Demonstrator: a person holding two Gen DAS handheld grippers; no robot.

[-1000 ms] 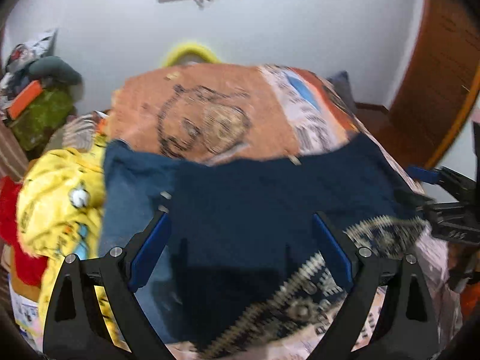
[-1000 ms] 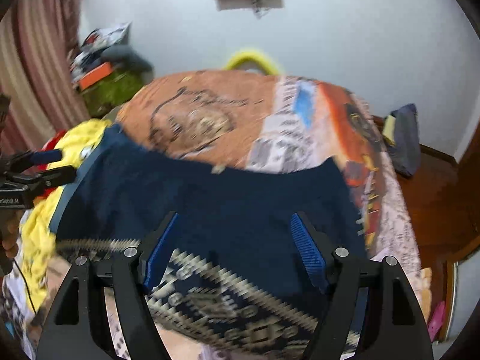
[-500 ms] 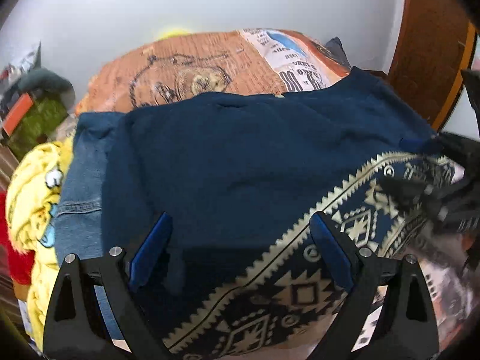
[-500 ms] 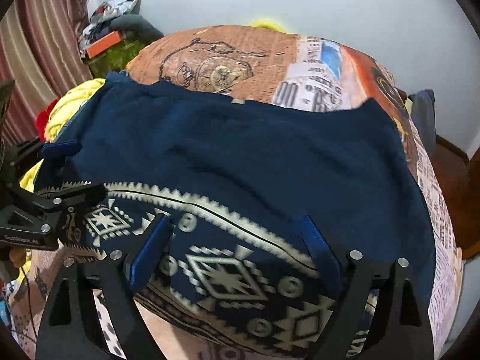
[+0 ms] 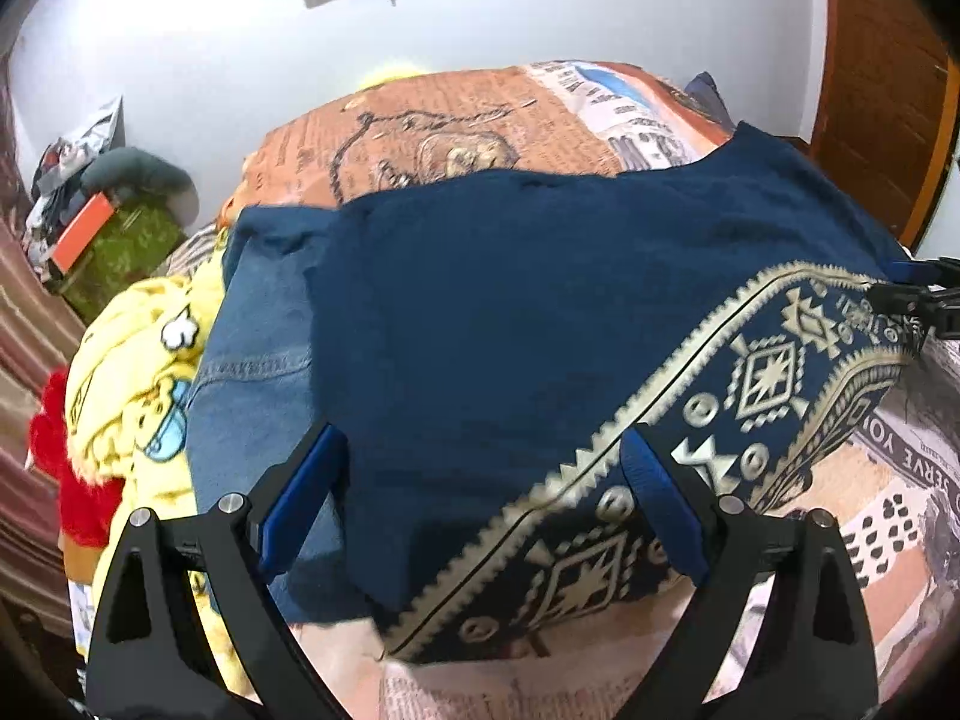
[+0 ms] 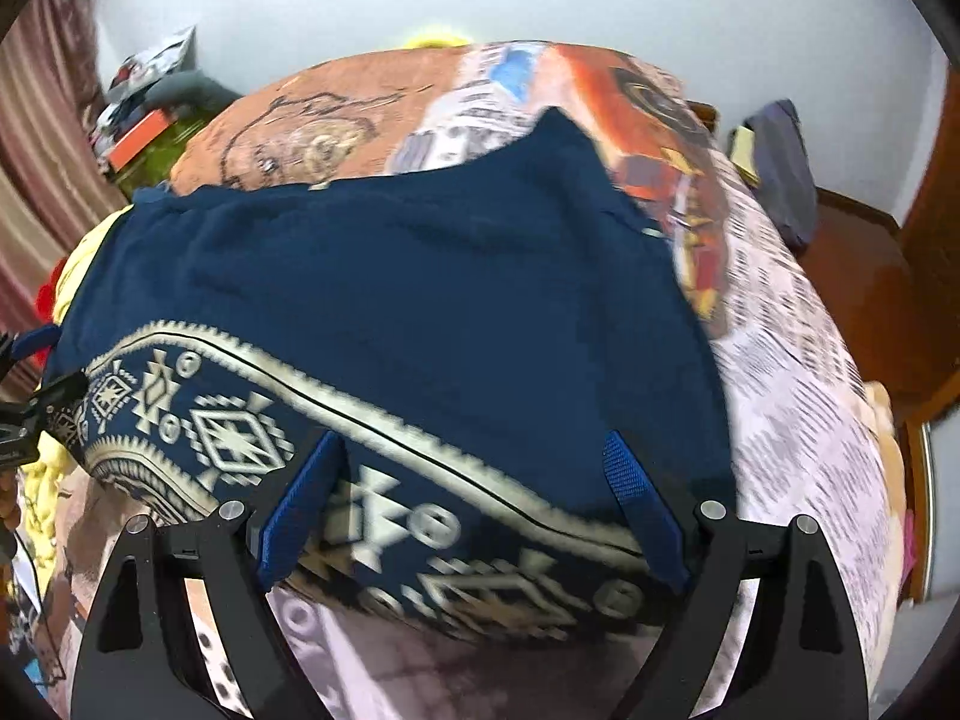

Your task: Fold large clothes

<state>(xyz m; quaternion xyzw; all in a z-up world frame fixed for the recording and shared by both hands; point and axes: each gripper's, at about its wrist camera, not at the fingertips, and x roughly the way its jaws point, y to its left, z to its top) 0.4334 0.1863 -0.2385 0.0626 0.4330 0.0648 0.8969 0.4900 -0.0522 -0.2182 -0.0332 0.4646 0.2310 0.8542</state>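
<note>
Left wrist view: the left tongs [image 5: 483, 495] are standing spread wide at the bottom of the picture, their blue pads [image 5: 300, 504] apart and gripping nothing, with the dark blue garment [image 5: 516, 324] lying between and beyond them. The garment is spreading across the bed [image 5: 456, 120], filling the middle of the picture, and its cream-patterned border [image 5: 744, 396] is running from about 6 o'clock up toward 3 o'clock. At 3 o'clock the right tongs [image 5: 918, 294] are showing at the garment's patterned corner; whether they are pinching the cloth cannot be told from here. A denim piece [image 5: 252, 324] is lying under the garment's edge at 9 o'clock, touching it, and beside that a yellow printed cloth [image 5: 132, 372] and something red [image 5: 72, 468] are sitting toward 8 o'clock. A wooden door [image 5: 882, 60] is standing at 2 o'clock.

Right wrist view: the right tongs [image 6: 474, 510] are likewise spread open at the bottom, their pads [image 6: 642, 504] resting over the patterned border [image 6: 240, 420] without closing on it. The garment [image 6: 420, 276] is covering the bed's printed cover [image 6: 798, 372] from the centre out to 9 o'clock, one corner pointing toward 12 o'clock. At 9 o'clock the left tongs [image 6: 36, 414] are meeting the patterned corner; their grip there is too small to judge. A striped curtain [image 6: 36, 120] is hanging at 10 o'clock.
</note>
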